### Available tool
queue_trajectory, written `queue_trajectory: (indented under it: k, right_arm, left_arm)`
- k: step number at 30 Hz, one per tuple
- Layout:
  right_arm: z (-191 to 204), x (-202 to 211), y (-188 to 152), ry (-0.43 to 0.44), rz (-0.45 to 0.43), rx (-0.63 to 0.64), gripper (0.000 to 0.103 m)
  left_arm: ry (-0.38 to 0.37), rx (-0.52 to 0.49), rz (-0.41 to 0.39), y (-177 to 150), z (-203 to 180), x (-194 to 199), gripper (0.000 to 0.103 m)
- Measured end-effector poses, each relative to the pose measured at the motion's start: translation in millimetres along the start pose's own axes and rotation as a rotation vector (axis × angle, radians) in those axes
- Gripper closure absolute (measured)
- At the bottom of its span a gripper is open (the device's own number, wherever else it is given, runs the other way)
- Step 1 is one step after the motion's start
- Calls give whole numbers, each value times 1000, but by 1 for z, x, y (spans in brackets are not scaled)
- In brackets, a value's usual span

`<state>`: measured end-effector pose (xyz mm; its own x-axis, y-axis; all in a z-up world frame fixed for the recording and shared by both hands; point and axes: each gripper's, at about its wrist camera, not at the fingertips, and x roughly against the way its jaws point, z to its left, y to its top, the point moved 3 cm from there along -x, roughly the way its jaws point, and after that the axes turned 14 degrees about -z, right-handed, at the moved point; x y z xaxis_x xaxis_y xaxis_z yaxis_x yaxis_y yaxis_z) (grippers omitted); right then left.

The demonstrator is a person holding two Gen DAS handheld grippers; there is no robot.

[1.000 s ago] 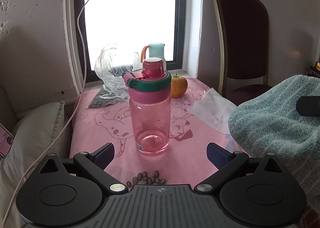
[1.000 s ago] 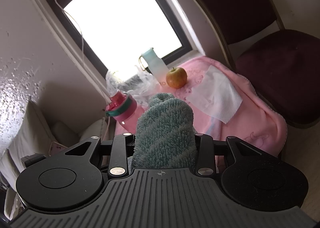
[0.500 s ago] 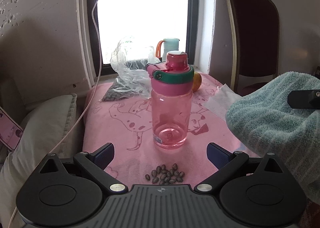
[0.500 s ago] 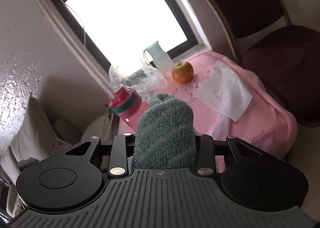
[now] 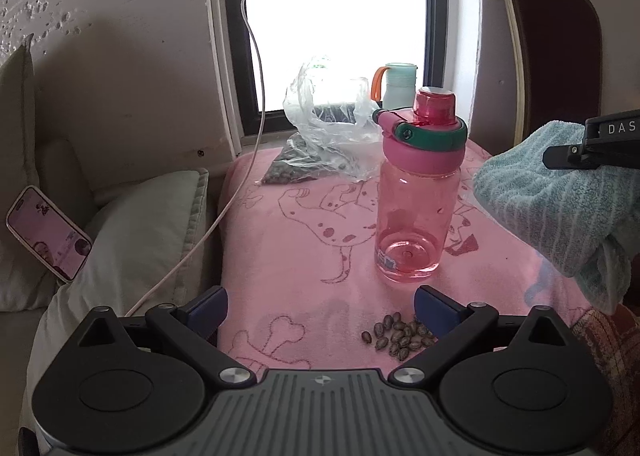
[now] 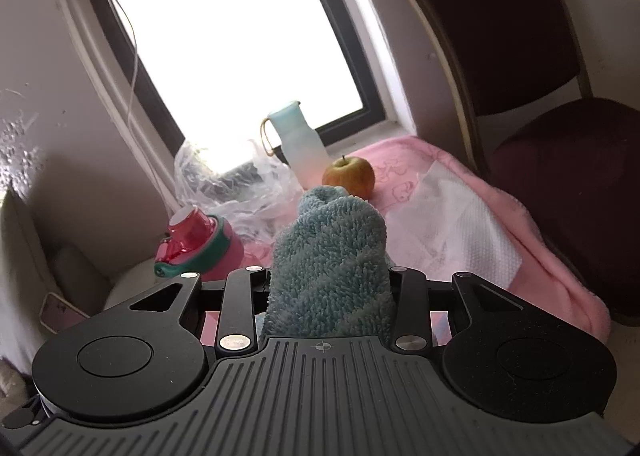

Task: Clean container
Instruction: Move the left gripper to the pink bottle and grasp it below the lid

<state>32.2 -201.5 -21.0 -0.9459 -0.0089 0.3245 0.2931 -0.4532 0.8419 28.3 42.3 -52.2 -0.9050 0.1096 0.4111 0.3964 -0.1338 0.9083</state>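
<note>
A clear pink bottle with a pink and green lid stands upright on the pink blanket; its top shows in the right wrist view. My left gripper is open and empty, low and near the bottle, which stands beyond its right finger. My right gripper is shut on a teal towel. The towel hangs just right of the bottle in the left wrist view; I cannot tell if they touch.
A small heap of dark seeds lies in front of the bottle. A plastic bag, a pale blue jug, an apple and a white tissue lie further back. A chair stands right, a phone left.
My left gripper has swung left, so the bottle now sits right of centre. My right gripper with the towel has moved closer to the bottle.
</note>
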Motion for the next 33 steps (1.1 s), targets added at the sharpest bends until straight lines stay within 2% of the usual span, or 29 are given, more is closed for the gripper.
queue_trajectory:
  k: [5, 13, 15, 17, 20, 29, 33]
  right_arm:
    - [-17, -22, -10, 42, 64, -9, 63]
    - [-59, -38, -27, 76, 137, -75, 63]
    - [-69, -38, -28, 83, 135, -104, 63]
    - [-76, -38, -27, 92, 135, -124, 62]
    - [-82, -36, -25, 102, 129, -128, 62]
    - [-92, -22, -18, 115, 124, -148, 61]
    - [-90, -13, -9, 110, 105, -124, 61]
  left_arm:
    - [30, -14, -5, 13, -28, -16, 3]
    - [21, -42, -16, 39, -82, -49, 3]
    - [51, -52, -35, 46, -90, -58, 3]
    - [114, -83, -45, 52, -97, -70, 3]
    - [176, -76, -32, 57, -103, -88, 3]
    - [250, -39, -15, 58, -102, -117, 5]
    - [230, -60, -31, 57, -99, -118, 6]
